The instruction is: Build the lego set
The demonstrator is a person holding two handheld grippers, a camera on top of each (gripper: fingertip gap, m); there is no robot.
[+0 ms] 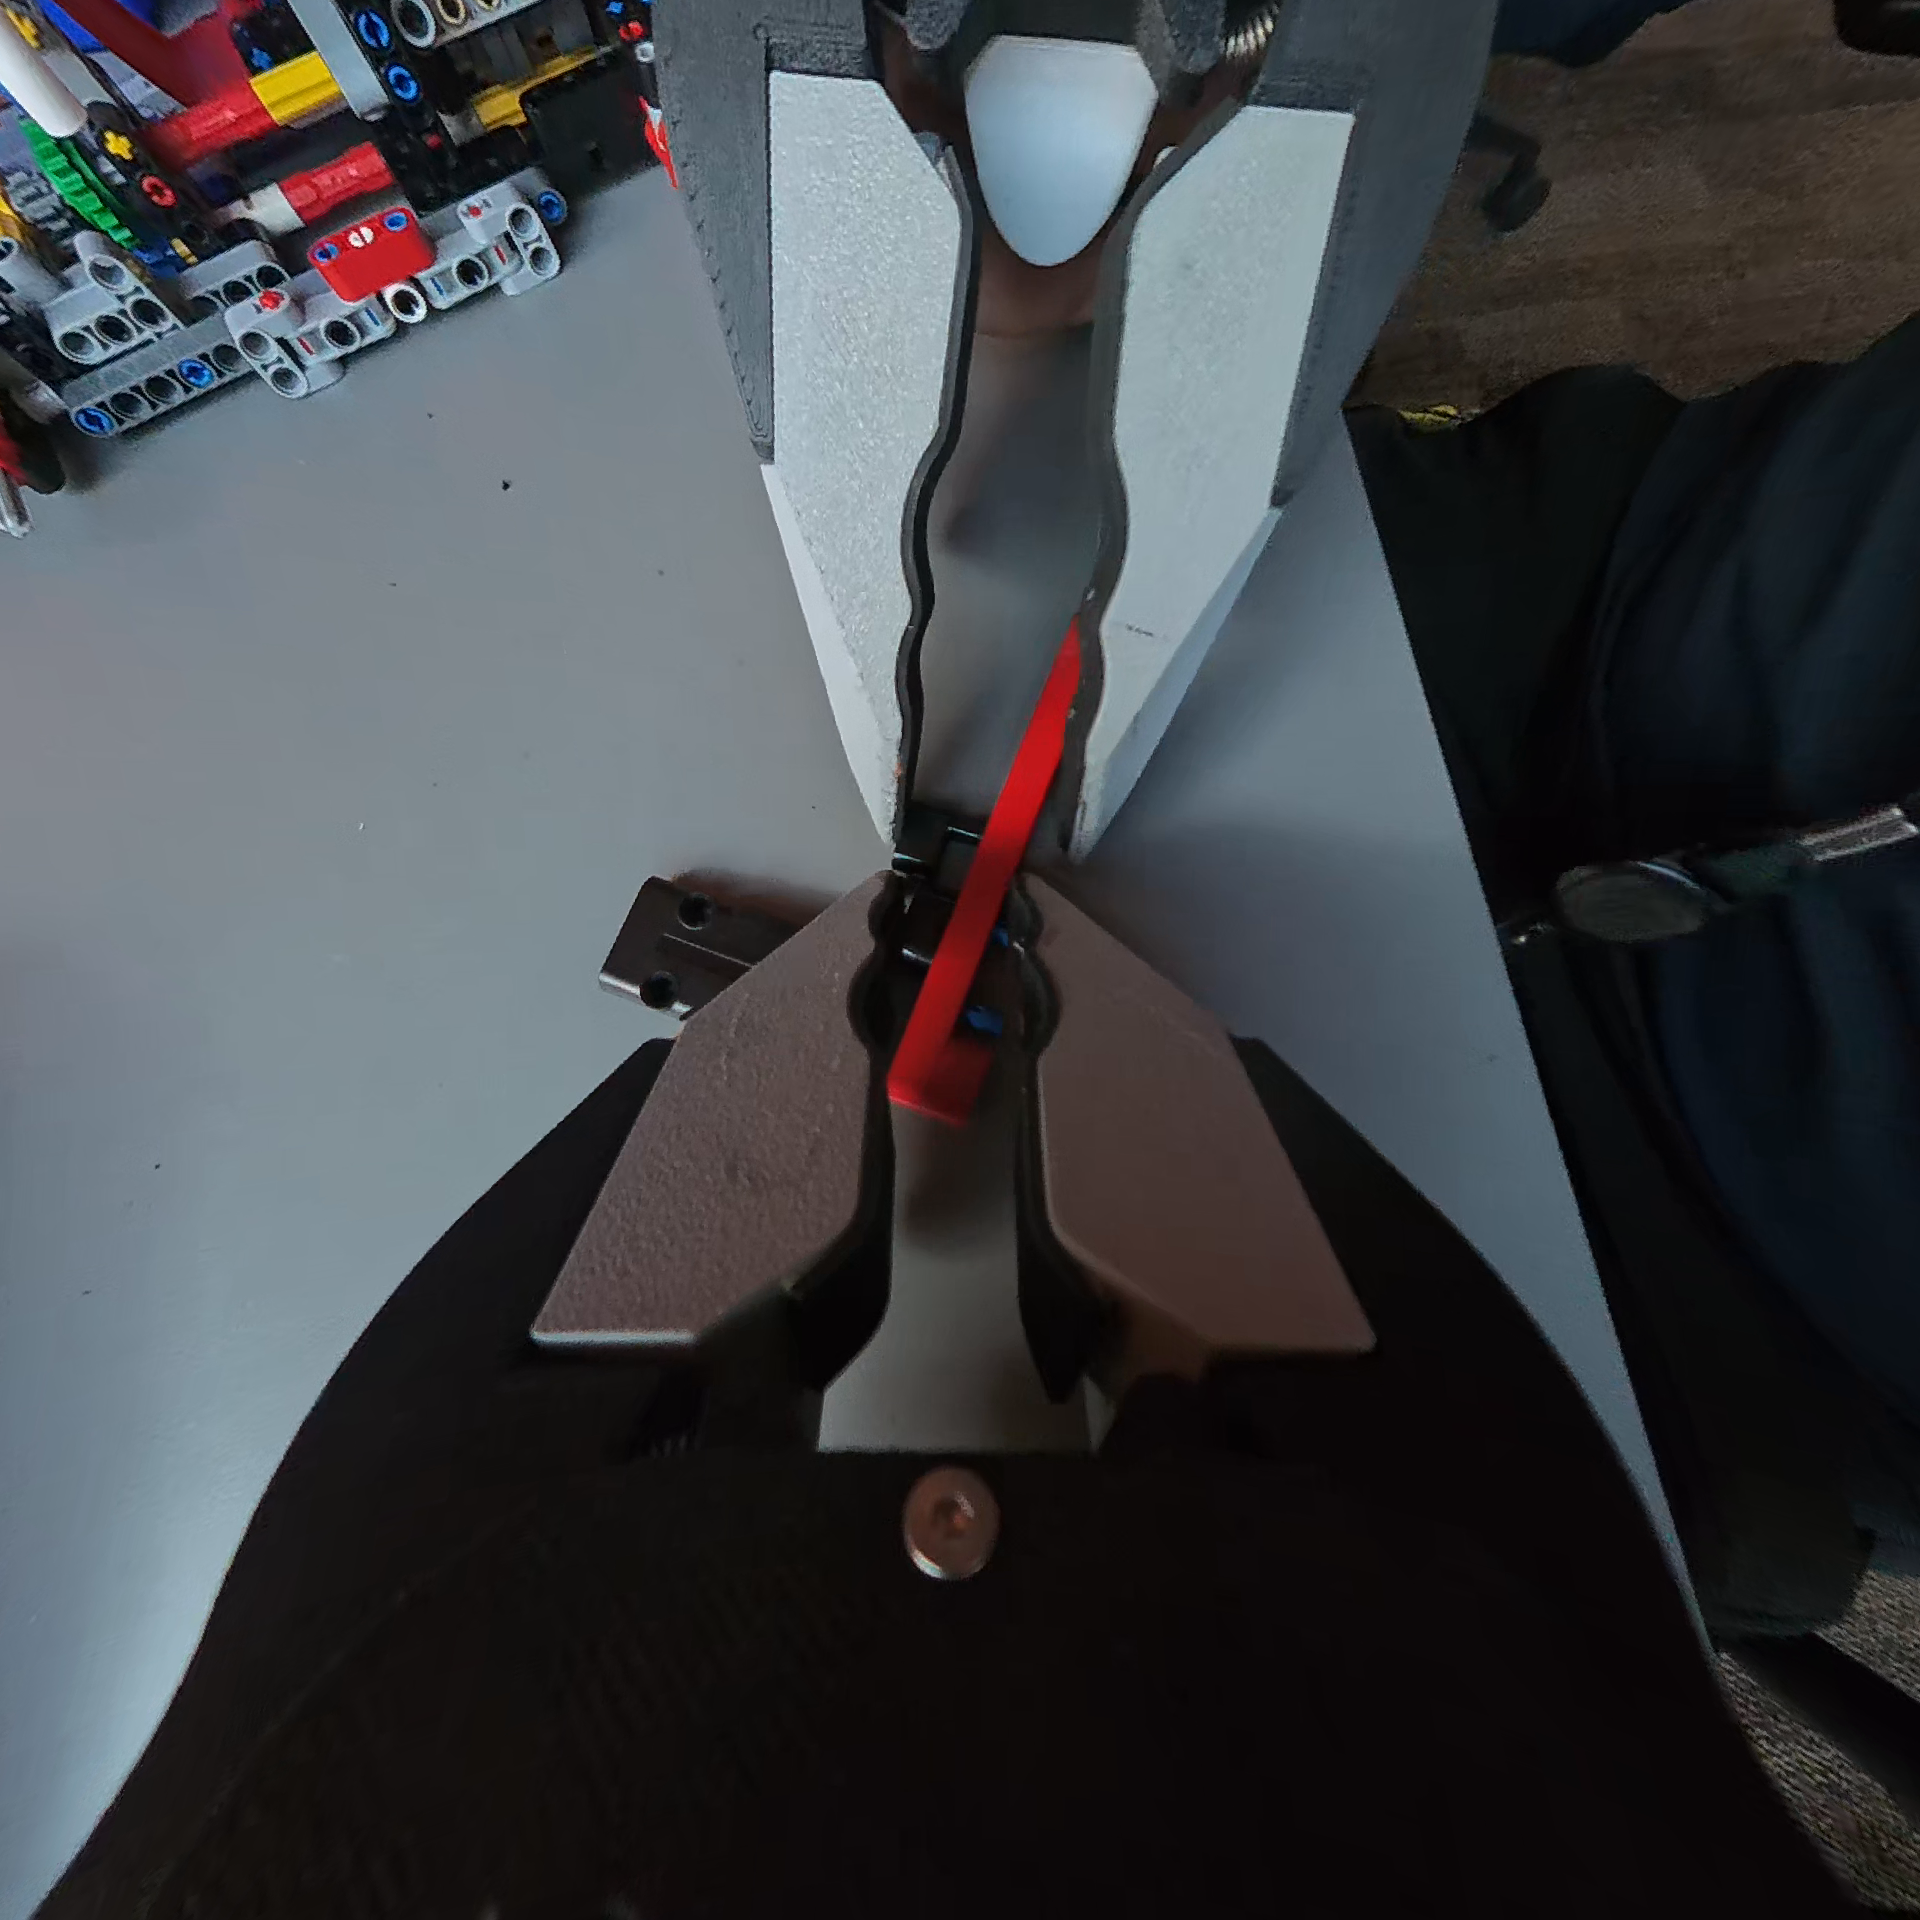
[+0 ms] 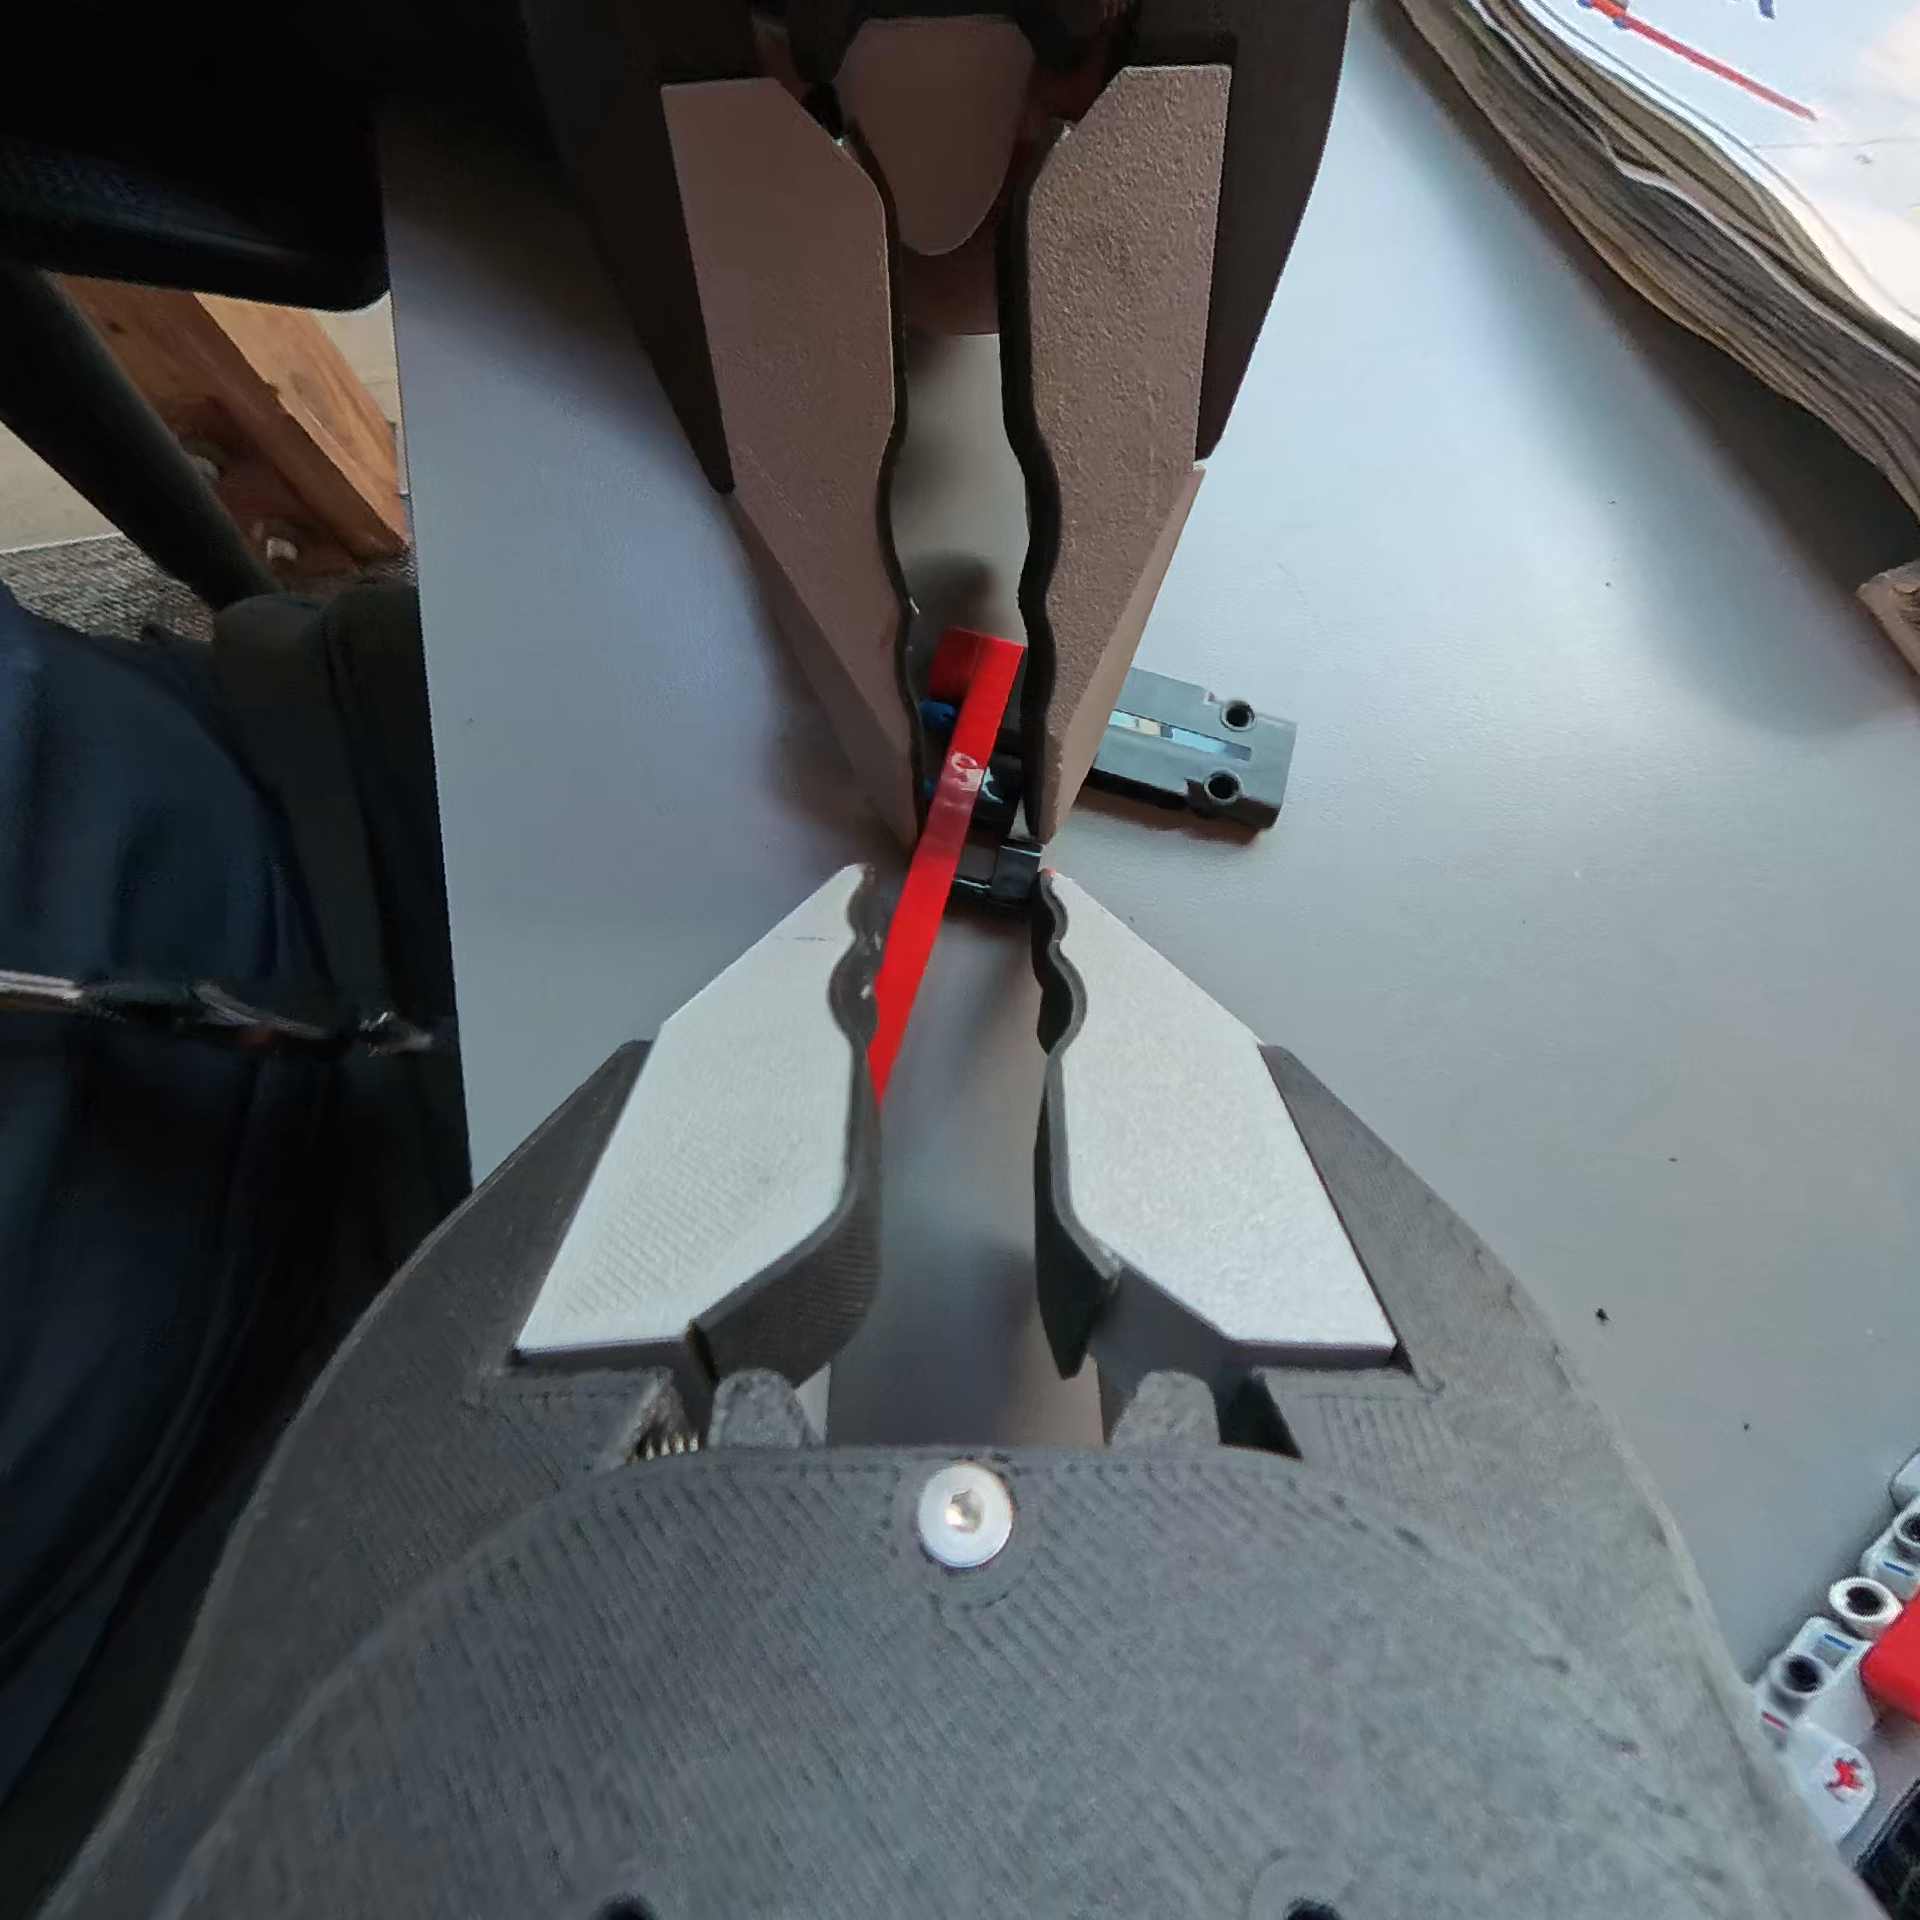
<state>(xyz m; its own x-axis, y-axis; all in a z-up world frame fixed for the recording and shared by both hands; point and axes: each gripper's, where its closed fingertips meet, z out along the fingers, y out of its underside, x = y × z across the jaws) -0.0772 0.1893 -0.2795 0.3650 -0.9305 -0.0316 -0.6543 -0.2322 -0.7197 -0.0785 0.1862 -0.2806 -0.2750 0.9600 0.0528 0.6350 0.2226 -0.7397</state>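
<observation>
Clamped narrowly in the left hand-held gripper: a flat, glossy red strip carrying a black block and blue pins, above the matte grey surface. Met from 12 o'clock by the right hand-held gripper, part open, strip along one wavy pad; grip unclear. Flanked at 10 o'clock by a dark drilled bracket.

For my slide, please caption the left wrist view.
Two grippers meet tip to tip on a red strip above a grey table.
</observation>
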